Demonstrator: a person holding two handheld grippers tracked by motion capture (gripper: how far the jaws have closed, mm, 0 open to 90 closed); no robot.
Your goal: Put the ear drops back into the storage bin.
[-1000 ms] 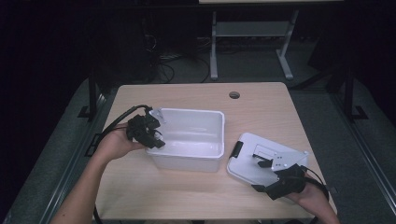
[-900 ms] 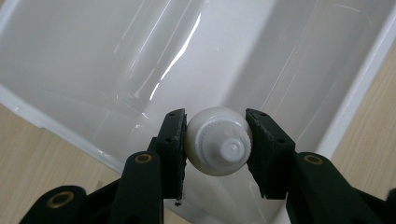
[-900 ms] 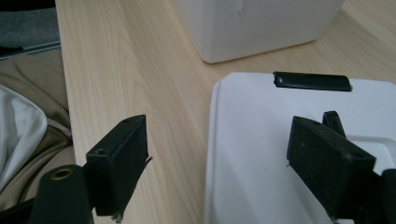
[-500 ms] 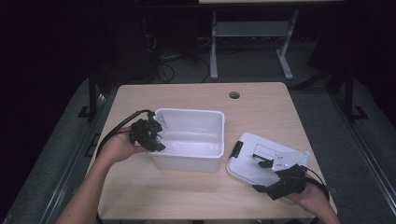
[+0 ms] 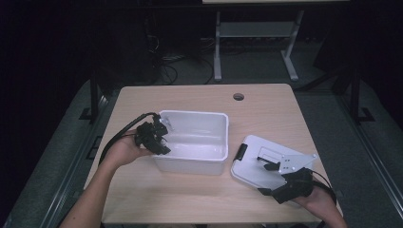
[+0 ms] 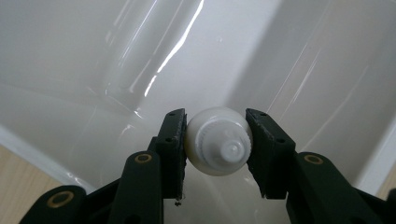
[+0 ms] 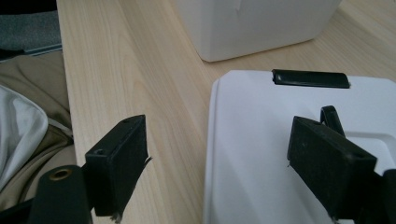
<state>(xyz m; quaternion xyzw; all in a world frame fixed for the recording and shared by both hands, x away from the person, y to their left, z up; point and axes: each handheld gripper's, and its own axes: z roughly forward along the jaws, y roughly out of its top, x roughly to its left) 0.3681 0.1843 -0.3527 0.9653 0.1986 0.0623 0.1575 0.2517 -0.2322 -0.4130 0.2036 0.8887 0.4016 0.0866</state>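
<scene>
While the left gripper (image 5: 159, 137) has shifted from hovering over the near-left rim a second ago to dipping inside the white bin (image 5: 223, 142), its jaws are clamped on a small white tube (image 6: 218, 141), cap end toward the camera in the left gripper view. Glossy inner walls of the bin rise behind the tube in that view, so the tube is now inside the bin's left end, at about 9 o'clock from the bin's middle, above the floor rather than on it (contact with the floor cannot be made out). That inward move suggests the placing step is nearly finished: what remains, by my reading, is lowering a little and letting go.

Over the same second the right gripper (image 5: 278, 178) has hardly stirred. It sits at roughly 4 o'clock from the bin, over the near edge of the white lid (image 5: 266, 154), which lies flat on the wooden table (image 5: 190, 199) just beside the bin. Its jaws stand wide apart in the right gripper view, one over bare wood and one over the lid, holding nothing. A black latch (image 7: 310, 78) shows at the lid's far edge. I judge this hand is waiting to take the lid once the tube is dropped
</scene>
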